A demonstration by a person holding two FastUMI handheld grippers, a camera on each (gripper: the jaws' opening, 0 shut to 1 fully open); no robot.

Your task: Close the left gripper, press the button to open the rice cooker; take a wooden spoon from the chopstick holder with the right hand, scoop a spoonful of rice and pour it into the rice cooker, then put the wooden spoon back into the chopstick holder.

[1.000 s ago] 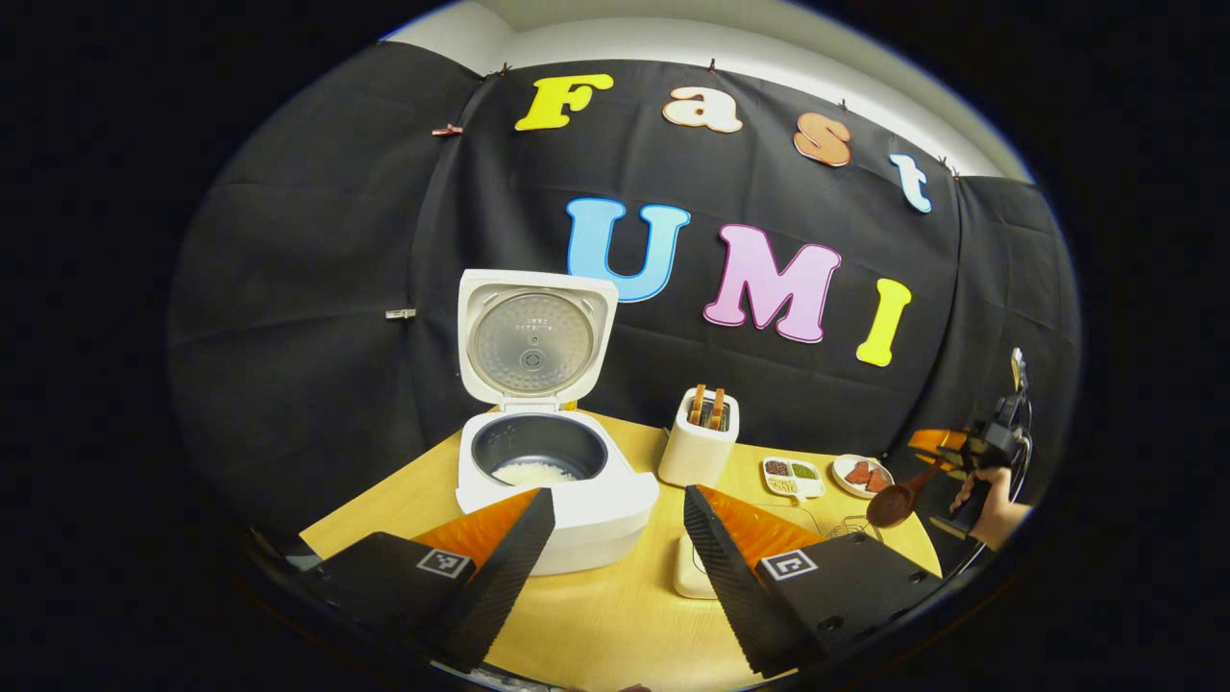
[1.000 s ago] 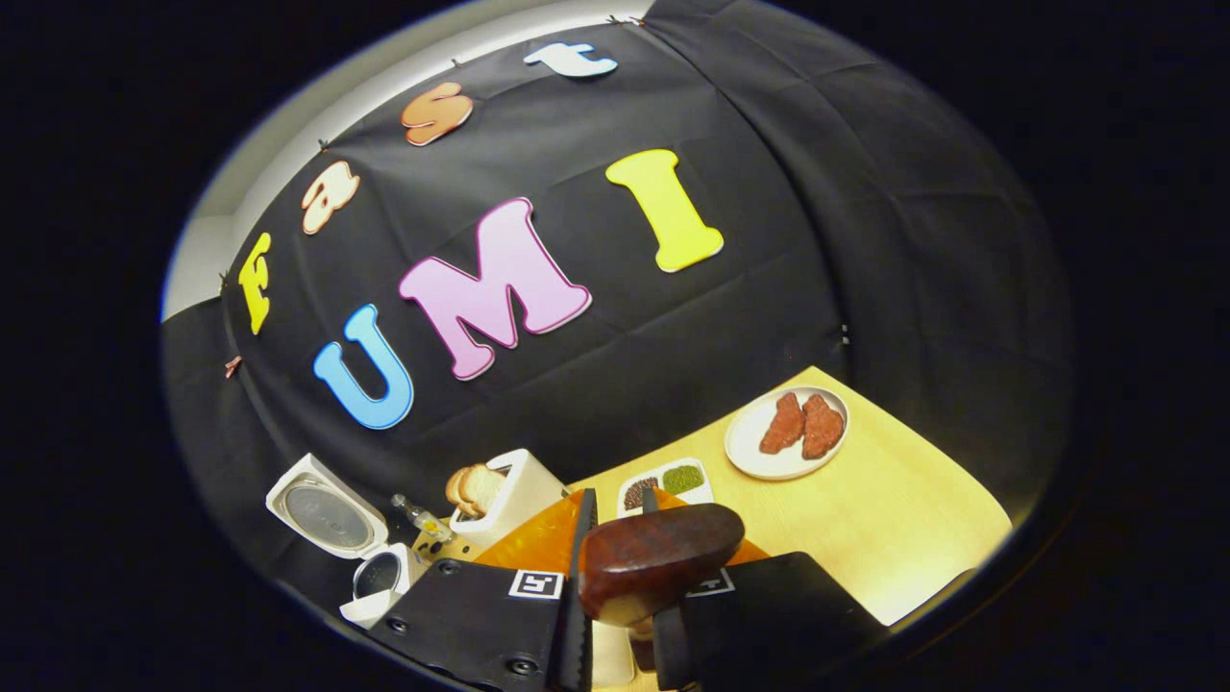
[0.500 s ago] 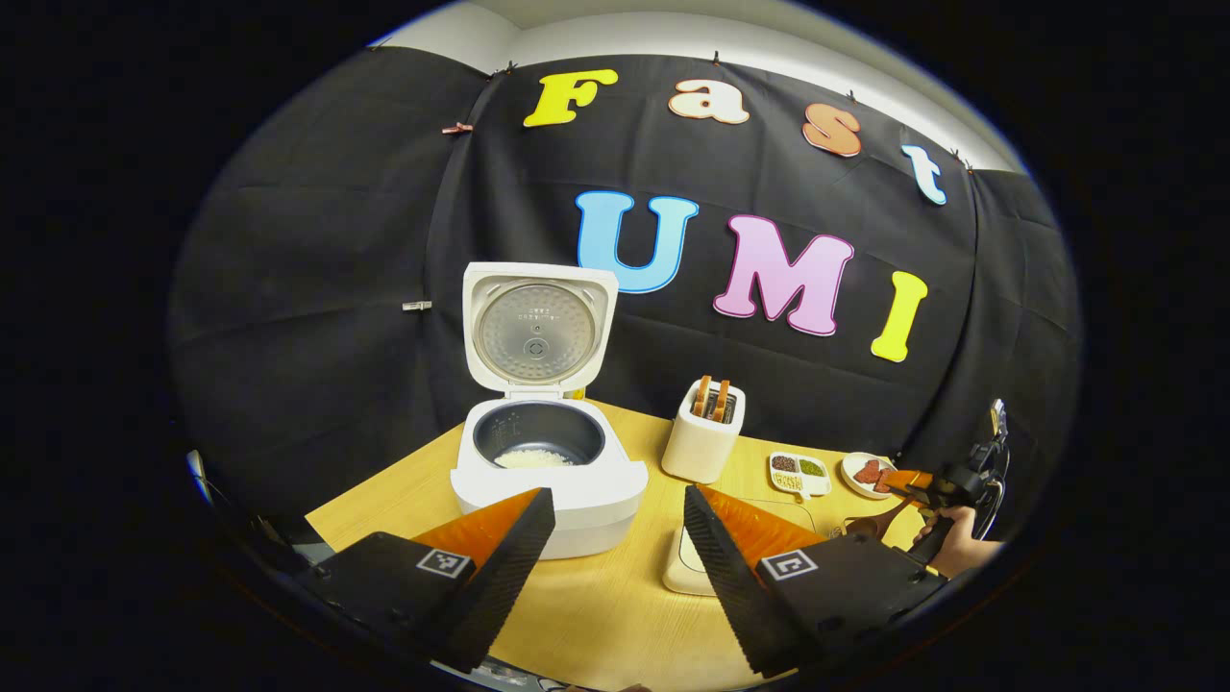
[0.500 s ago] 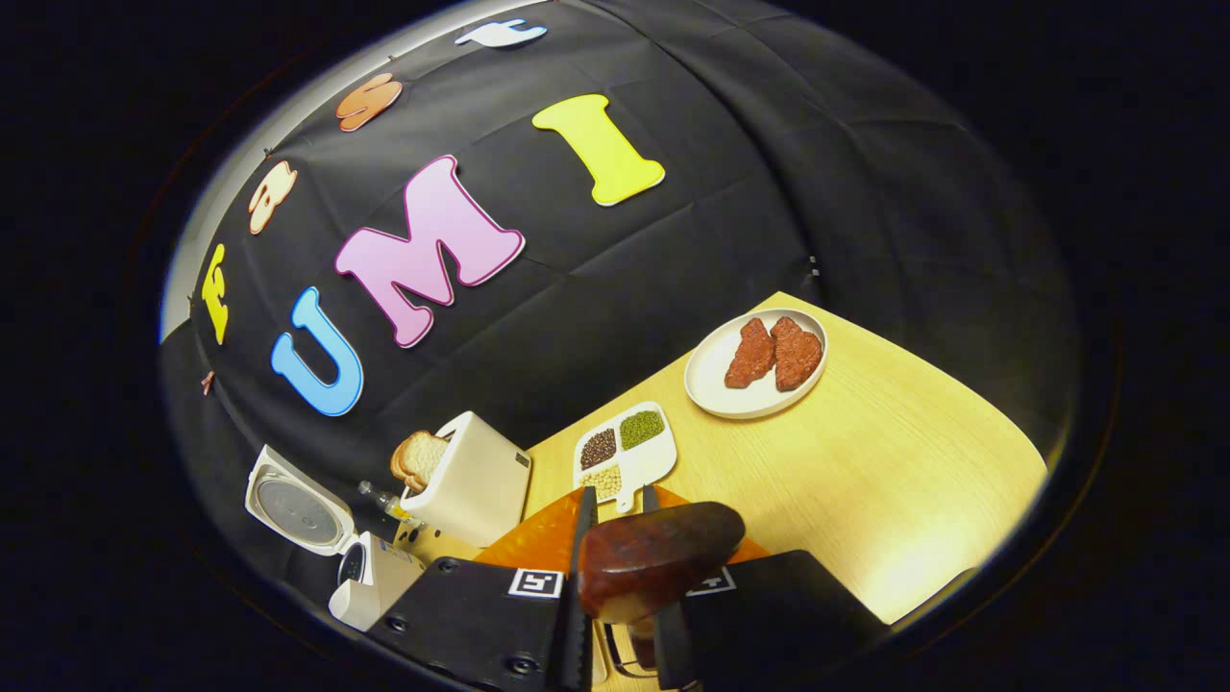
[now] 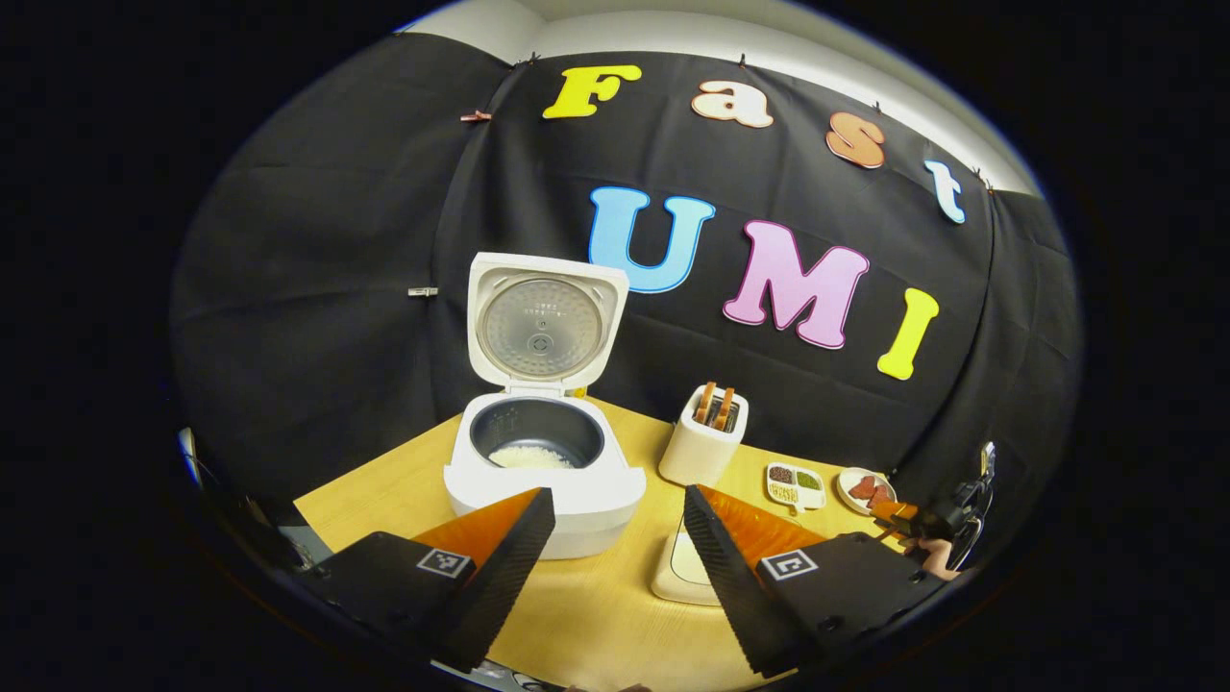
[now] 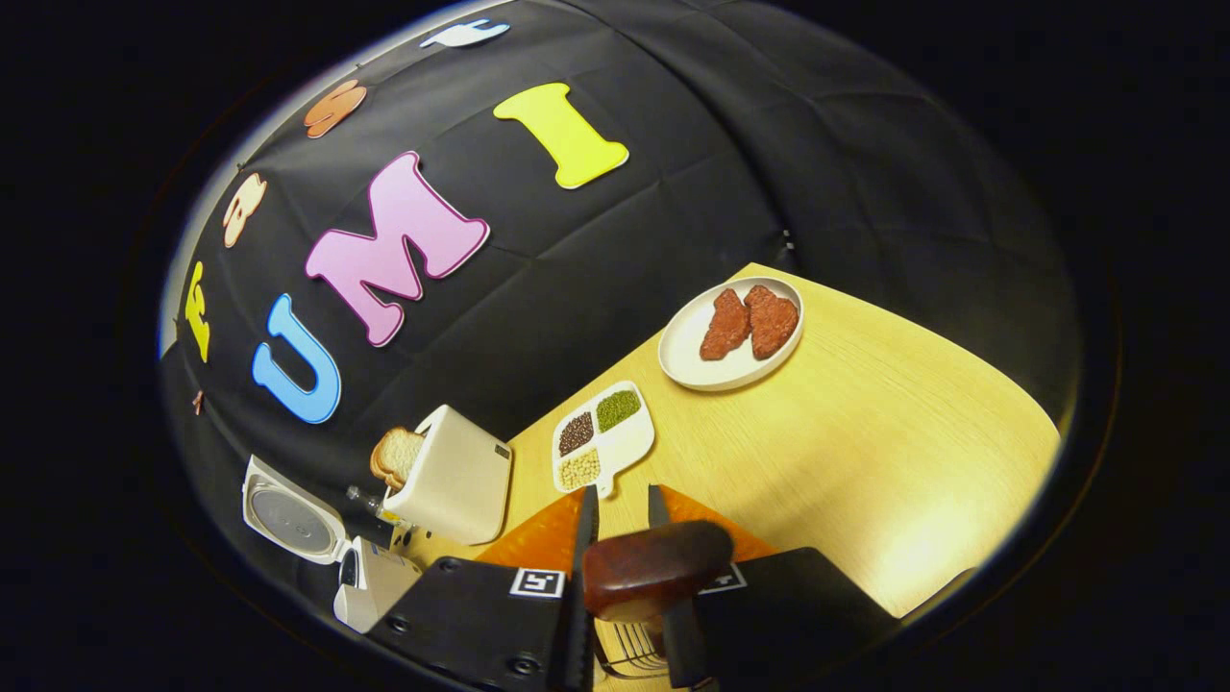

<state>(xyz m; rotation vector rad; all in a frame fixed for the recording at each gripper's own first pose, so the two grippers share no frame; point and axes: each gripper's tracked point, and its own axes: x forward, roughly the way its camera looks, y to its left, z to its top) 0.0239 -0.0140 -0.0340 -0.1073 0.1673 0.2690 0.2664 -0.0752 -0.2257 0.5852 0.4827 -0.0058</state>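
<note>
While the rice cooker (image 5: 543, 452) stands on the bench (image 5: 596, 615) with its lid up and white rice in the dark inner pot, our left claw (image 5: 615, 529) hangs in front of it with the two fingers spread apart and nothing between them. We judge that the button step is done, and this claw waits aside so that it does not block the pot.

In the right gripper view, our right claw (image 6: 623, 538) is clenched on the wooden spoon (image 6: 657, 580). The fingers press on the handle just under the dark bowl, which sits across the fingertips and near the camera. We cannot see rice on the bowl, and we cannot tell if it faces up or down. Below the spoon some thin wires appear; this may be the chopstick holder (image 6: 634, 652), but it is too much hidden to be sure. So we judge the spoon is on its way back to the holder, held by the handle so that the end can go down into it.

In the left gripper view, the right claw is seen far at the right edge, low over the bench. Beyond the spoon stand a toaster (image 6: 452, 476) with bread, a divided dish (image 6: 601, 440) of beans, and a plate (image 6: 684, 344) with two reddish pieces, all well apart from the cooker's opening.
</note>
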